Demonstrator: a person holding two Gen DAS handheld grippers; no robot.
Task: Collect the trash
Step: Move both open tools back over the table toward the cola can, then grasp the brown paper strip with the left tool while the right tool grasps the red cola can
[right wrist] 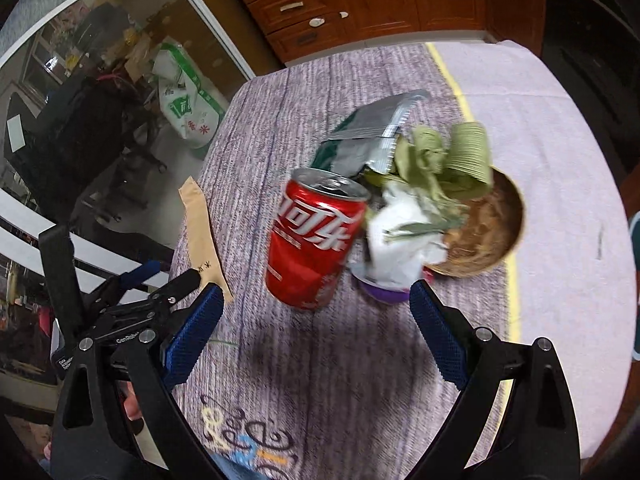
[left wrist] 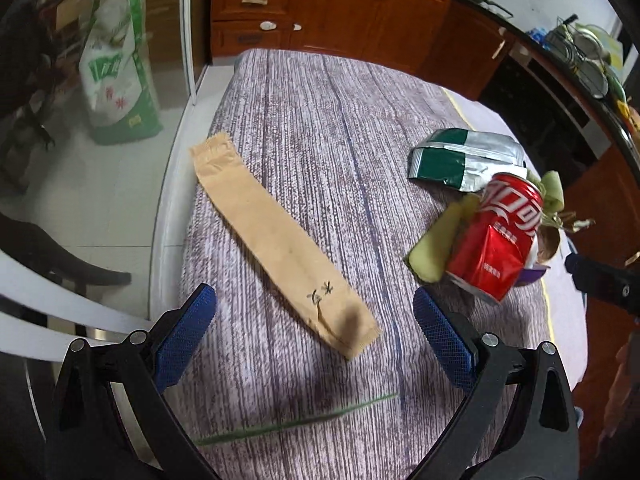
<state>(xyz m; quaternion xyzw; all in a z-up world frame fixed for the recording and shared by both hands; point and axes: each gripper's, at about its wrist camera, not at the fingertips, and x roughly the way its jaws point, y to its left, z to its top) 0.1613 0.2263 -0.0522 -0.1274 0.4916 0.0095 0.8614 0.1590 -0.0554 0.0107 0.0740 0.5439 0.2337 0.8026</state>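
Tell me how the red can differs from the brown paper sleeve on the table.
The red can stands tilted among other litter; the brown paper sleeve lies flat and alone. The can is round, shiny metal with white lettering; the sleeve is long, thin, dull paper with a small dark mark. Both rest on the table, neither held by any tongs.

Even indoor light, soft shadows under both grippers. Right wrist view motion-blurred, worst on the can [right wrist: 316, 240]. Fisheye bends edges; corners black from 1 to 11 o'clock.
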